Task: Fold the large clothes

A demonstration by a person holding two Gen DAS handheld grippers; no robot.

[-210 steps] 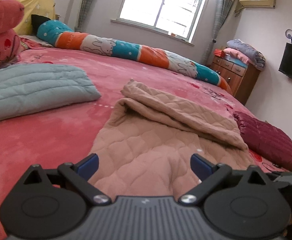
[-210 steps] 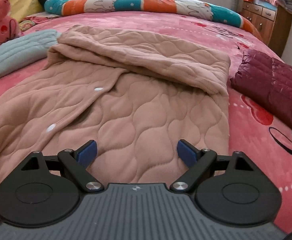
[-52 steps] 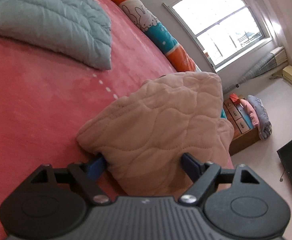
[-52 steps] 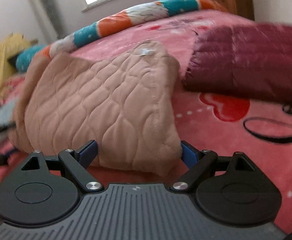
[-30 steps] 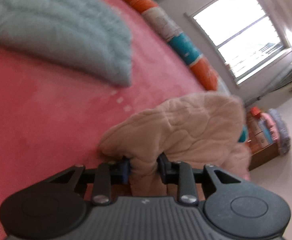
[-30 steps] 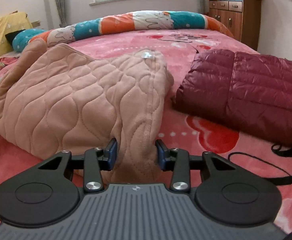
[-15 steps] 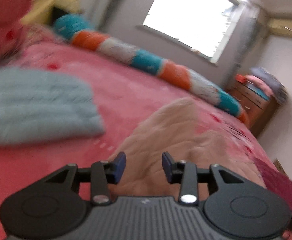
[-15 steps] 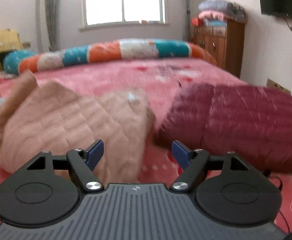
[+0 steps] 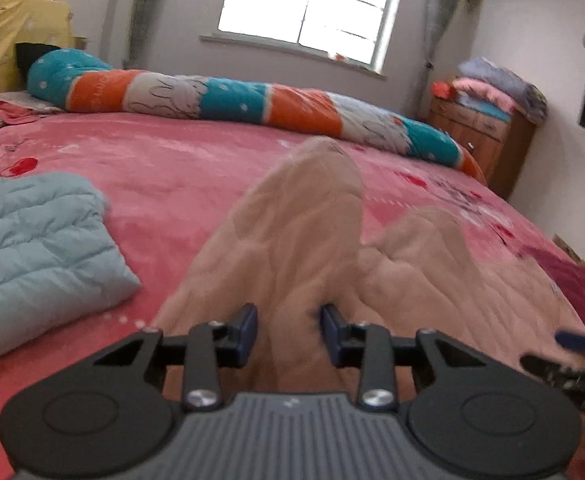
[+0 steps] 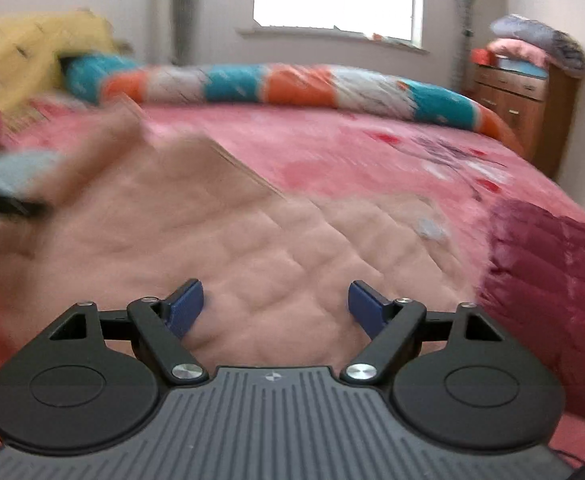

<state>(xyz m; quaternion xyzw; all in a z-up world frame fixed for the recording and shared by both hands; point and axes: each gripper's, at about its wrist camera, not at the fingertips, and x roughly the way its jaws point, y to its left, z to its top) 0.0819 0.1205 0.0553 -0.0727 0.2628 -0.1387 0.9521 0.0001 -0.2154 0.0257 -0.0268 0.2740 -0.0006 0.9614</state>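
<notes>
Left gripper fingers just narrowed, pinching tan quilted garment; right gripper fingers just spread wide above it, empty.

Both wrist views low over the bed, windowward.

so seven seconds back the tan quilted garment was spread loose on the bed, now it's bunched into a folded pile. right gripper had pinched its edge a second ago; its jaws have just been opening, nothing between them now.
</notes>
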